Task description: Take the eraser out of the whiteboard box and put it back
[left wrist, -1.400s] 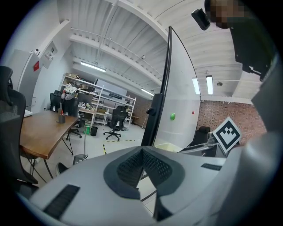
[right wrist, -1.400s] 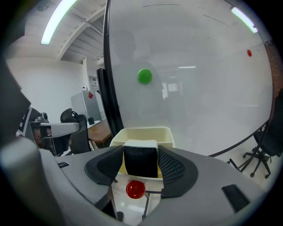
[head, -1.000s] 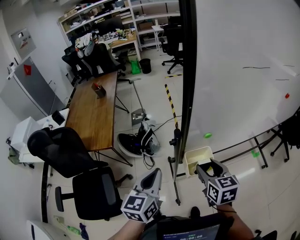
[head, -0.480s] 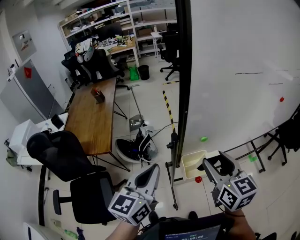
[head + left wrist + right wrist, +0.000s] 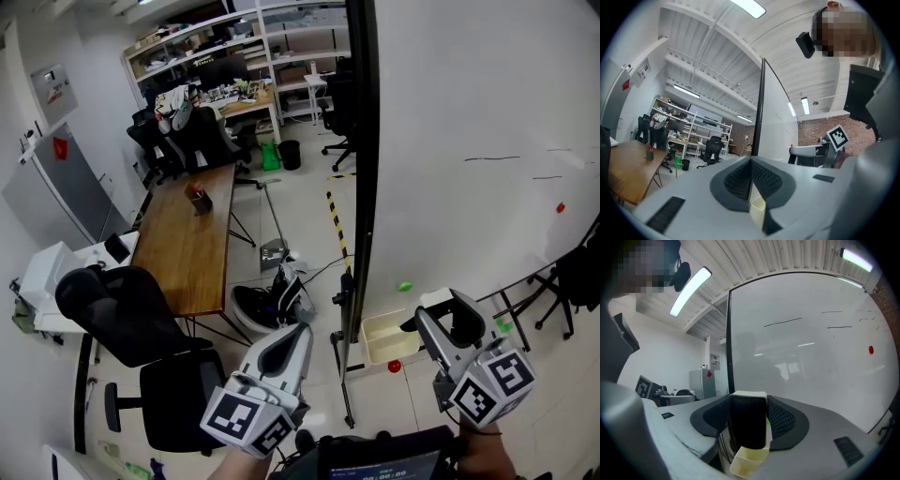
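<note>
The eraser (image 5: 748,420), a black block with a white back, stands upright between the jaws of my right gripper (image 5: 749,401), which is shut on it. In the head view this right gripper (image 5: 453,317) holds the eraser (image 5: 441,301) just right of and above the cream whiteboard box (image 5: 386,339), which hangs at the whiteboard's (image 5: 469,141) lower left corner. The open box (image 5: 749,464) lies directly below the eraser. My left gripper (image 5: 289,339) is shut on nothing, left of the board's black edge; the box (image 5: 758,212) shows past its tips.
A red magnet (image 5: 395,366) and a green magnet (image 5: 405,286) sit on the board near the box. The board's stand legs (image 5: 343,394) reach the floor. A wooden table (image 5: 187,239), black office chairs (image 5: 141,323) and bags (image 5: 272,300) stand to the left.
My right gripper has lifted up and to the right out of the box with the eraser in it. The left gripper has drifted slightly left and lower in the view.
</note>
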The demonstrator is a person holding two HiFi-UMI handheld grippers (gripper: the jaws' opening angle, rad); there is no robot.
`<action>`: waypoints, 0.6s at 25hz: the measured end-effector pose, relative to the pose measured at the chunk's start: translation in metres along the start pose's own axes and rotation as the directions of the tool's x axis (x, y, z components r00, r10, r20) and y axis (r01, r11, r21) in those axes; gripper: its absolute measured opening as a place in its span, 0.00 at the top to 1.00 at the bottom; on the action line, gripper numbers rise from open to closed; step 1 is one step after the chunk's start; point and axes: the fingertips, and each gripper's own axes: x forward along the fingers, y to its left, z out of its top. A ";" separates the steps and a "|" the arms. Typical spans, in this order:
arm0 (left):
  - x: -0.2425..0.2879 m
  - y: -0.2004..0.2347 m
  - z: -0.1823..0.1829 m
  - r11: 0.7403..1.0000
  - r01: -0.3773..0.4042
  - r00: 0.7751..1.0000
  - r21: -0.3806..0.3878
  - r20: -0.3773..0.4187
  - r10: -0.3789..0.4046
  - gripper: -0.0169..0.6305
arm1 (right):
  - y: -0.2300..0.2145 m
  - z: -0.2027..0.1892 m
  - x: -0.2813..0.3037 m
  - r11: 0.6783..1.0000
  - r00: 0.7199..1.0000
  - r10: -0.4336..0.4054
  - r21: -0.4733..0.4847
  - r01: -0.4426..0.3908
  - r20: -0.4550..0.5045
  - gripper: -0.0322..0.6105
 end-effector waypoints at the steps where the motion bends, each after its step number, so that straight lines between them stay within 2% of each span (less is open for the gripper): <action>1: 0.000 -0.001 0.000 1.000 0.002 1.000 0.010 -0.004 -0.002 0.93 | 0.001 0.001 0.000 1.000 1.000 0.001 -0.001 -0.001 0.001 0.53; 9: -0.005 -0.004 0.000 0.999 0.008 1.000 0.033 -0.016 -0.008 0.93 | 0.003 0.002 0.000 1.000 1.000 0.004 -0.001 -0.004 -0.002 0.53; 15: -0.006 -0.001 0.004 1.000 -0.005 1.000 -0.005 0.015 0.005 0.93 | 0.000 -0.002 0.002 1.000 1.000 0.002 0.003 -0.002 -0.007 0.53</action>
